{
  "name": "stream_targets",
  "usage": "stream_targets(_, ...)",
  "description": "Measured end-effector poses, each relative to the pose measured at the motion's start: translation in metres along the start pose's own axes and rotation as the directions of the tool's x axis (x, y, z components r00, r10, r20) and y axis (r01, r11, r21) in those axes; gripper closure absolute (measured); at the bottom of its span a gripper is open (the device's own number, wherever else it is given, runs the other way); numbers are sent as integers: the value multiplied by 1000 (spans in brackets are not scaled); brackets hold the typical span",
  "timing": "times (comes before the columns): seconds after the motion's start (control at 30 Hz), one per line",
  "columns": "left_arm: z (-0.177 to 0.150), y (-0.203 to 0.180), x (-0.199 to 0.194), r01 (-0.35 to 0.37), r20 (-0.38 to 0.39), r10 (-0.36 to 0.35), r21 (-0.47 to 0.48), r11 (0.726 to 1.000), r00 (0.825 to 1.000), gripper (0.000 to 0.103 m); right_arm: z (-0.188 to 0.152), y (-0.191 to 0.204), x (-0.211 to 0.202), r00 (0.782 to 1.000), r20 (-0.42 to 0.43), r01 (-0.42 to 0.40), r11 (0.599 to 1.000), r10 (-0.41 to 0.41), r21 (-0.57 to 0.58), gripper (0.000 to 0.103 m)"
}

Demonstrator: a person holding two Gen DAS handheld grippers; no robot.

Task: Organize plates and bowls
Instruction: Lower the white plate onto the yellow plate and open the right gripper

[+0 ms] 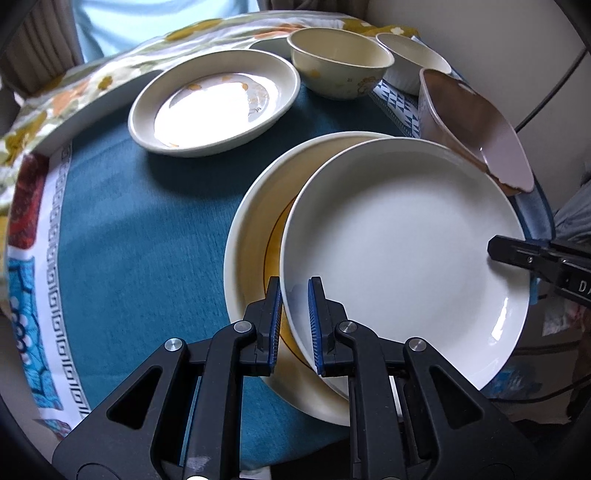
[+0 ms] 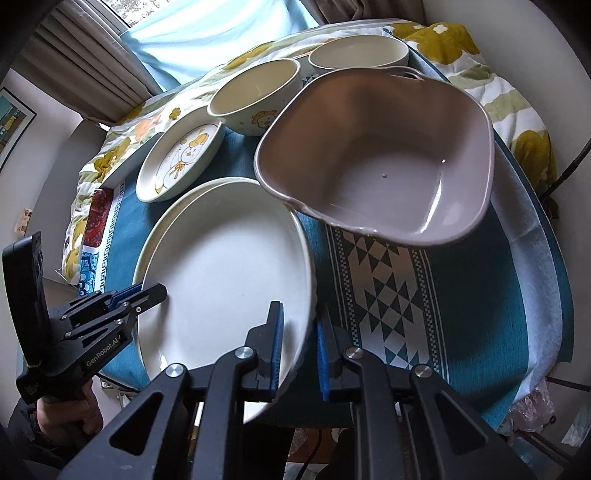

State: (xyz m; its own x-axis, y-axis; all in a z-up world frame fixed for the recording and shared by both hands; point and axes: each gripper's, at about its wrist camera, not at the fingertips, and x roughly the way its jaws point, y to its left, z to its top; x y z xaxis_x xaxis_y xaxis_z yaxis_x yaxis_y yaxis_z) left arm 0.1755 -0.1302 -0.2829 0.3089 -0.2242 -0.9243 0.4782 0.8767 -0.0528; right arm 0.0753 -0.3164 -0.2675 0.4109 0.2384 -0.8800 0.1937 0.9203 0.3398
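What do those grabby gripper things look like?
Both are black plastic with silver round rivets at the joints and blue ridged pads inside the fingers. The left gripper has white "GenRobot.AI" lettering on its side and a black handle. The right gripper looks the same build, with white letters partly visible.

A teal tablecloth (image 1: pixel 155 229) meets a floral cloth (image 2: pixel 517 122), with pale blue curtains (image 2: pixel 207 33) behind.

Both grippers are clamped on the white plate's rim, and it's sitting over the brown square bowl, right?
Not quite. Both grippers, left gripper and right gripper, do clamp the white plate, but it sits over a cream plate, as the left wrist view shows. The brown bowl stands beside it.
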Motion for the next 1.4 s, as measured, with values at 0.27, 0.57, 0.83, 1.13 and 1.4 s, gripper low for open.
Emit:
stream_targets(0.27, 1, -12, -7, -139, 34, 137, 88, 986, 990, 91, 2, -1, 0, 1000, 1, -3, 1000, 3, 0, 88)
stream_targets(0.57, 0, -7, -10, -164, 40, 161, 77, 983, 986, 91, 4, 1, 1, 1000, 0, 10, 1000, -10, -14, 88)
stream_targets(0.83, -3, -15, -11, -231, 66, 225, 118, 966, 972, 91, 5, 2, 4, 1000, -2, 17, 1000, -17, -21, 88)
stream_targets(1.13, -1, -13, -27, -206, 83, 199, 79, 975, 976, 91, 5, 6, -6, 1000, 18, 11, 999, -11, -35, 88)
stream_targets(1.4, 11, 0, -97, -175, 203, 181, -49, 983, 962, 87, 22, 47, -54, 990, 126, -38, 981, 62, -189, 88)
